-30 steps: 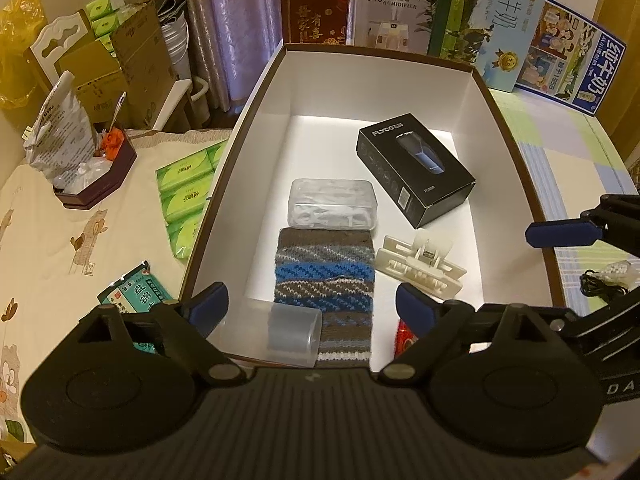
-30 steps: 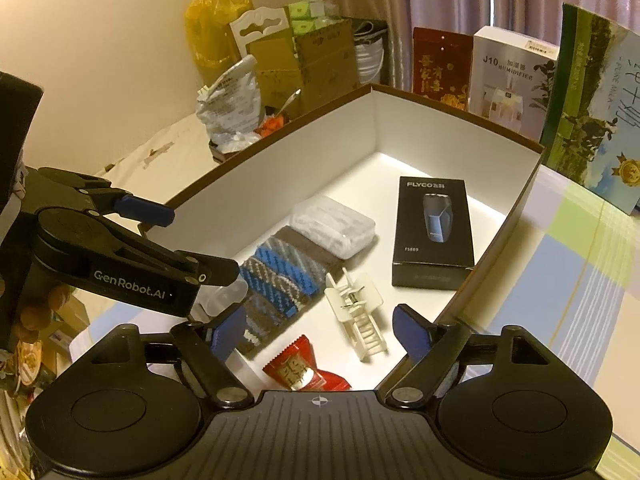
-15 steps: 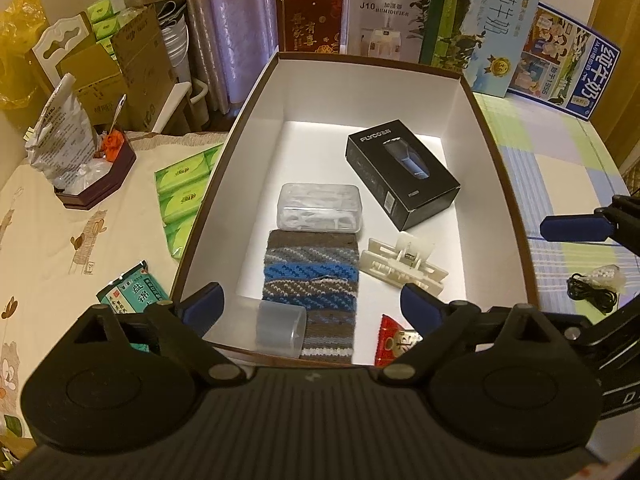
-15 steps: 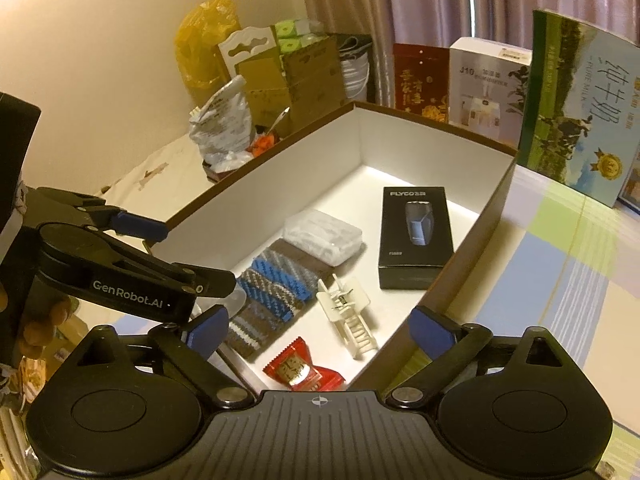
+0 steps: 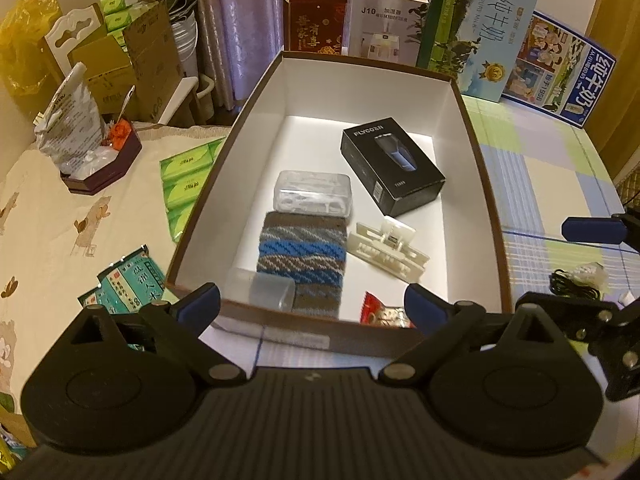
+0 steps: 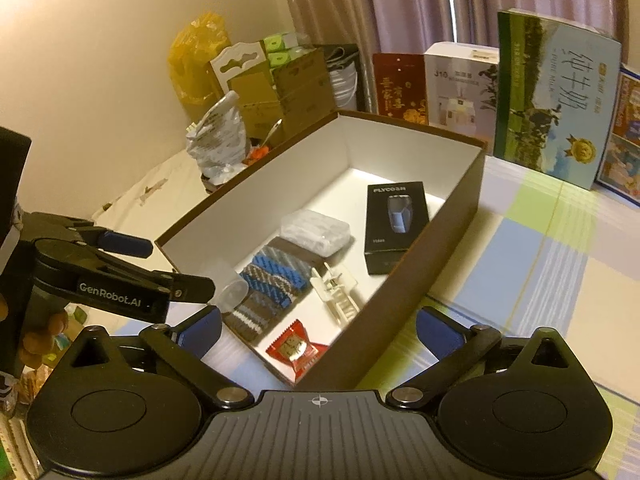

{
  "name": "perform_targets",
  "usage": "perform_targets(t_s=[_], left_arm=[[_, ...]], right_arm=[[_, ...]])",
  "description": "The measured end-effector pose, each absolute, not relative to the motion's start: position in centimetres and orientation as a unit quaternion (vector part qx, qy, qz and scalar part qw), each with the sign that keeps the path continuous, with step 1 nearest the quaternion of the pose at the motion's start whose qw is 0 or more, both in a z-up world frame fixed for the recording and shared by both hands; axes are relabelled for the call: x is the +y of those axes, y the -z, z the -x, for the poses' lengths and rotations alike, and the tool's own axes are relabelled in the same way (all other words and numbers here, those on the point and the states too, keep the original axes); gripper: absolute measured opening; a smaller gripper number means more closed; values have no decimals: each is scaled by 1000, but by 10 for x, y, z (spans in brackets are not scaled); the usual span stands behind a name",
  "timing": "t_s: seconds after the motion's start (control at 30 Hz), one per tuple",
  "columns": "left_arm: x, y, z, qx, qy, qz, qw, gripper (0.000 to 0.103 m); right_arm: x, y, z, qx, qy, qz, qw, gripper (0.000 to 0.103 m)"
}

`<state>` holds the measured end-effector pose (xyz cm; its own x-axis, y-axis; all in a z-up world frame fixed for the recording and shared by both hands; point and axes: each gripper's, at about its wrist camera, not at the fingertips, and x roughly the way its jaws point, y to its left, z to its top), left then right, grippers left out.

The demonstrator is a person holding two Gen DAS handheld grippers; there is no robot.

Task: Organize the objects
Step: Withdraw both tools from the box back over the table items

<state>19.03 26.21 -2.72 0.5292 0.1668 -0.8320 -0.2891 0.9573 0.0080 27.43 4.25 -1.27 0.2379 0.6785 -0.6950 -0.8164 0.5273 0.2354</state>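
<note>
Box: brown cardboard box with white inside (image 5: 486, 184) sits open on the desk with the checked cloth (image 6: 552, 264); it holds all the sorted bits
Inside, far end: black Flyco shaver carton (image 5: 392, 170), lying flat near the right wall
Inside, middle: clear plastic case (image 5: 314, 194) just behind the striped blue-and-brown knit pouch (image 5: 302, 254); cream plastic hair claw (image 5: 386, 248) just right of the pouch
Inside, near end: frosted plastic cup (image 5: 260, 288) on its side by the near wall; red foil snack packet (image 6: 296, 350) in the near corner
Left tool: left tool (image 5: 312, 304) jaws opening, nearly full width, nothing between them; it hangs over the near edge of the box
Right tool: right tool (image 6: 318, 330) also opening wide and empty, over the near corner
Step, my guess: looks like a release just finished, both tools clear of the box
Next, my guess: green medicine sachets (image 5: 128, 284) on the cream bedspread left of the box look like the next pick; needs a reach left and a flat pinch
</note>
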Motion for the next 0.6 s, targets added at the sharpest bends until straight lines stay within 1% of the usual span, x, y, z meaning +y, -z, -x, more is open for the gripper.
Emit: perform_targets(t_s=[0.6], left_arm=[[199,27,-183,481,-91,63,870,97]], right_arm=[[-29,8,-266,409,-445,64,794,101]])
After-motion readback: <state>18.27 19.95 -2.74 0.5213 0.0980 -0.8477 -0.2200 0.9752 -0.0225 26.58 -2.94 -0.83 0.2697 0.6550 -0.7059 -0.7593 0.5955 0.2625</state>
